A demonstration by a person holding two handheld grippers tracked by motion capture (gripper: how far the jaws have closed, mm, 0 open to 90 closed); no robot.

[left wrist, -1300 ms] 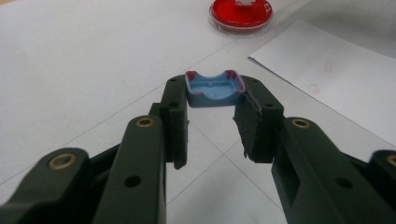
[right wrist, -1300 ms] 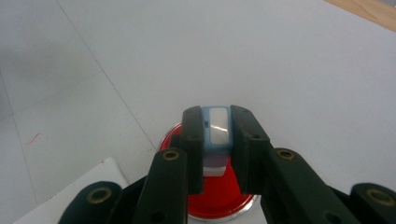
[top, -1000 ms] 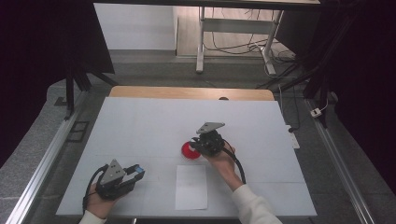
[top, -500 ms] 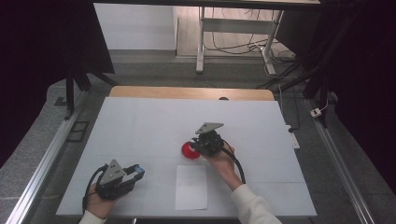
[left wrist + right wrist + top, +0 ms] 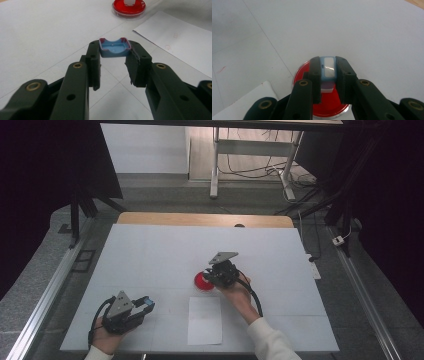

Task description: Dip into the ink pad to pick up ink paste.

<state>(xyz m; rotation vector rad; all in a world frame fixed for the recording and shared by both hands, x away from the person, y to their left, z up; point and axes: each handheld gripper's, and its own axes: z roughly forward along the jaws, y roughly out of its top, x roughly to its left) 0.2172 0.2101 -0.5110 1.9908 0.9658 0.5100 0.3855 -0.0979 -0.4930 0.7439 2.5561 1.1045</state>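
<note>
Right gripper (image 5: pixel 327 75) clamps small pale-blue rectangular stamp block (image 5: pixel 328 68), held directly above round red ink dish (image 5: pixel 329 103) on white table (image 5: pixel 150 255). Left gripper (image 5: pixel 113 53) pinches light-blue plastic cap (image 5: pixel 114 47), dish ahead, white paper sheet (image 5: pixel 205 320) between hands.

White table (image 5: pixel 150 255) on grey floor (image 5: pixel 45 265) — dark surroundings, metal frame (image 5: pixel 216 165) behind.

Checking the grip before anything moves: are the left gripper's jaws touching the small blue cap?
Touching. The left gripper view shows the blue cap wedged between the left gripper's jaw tips, both pressed against its sides.
</note>
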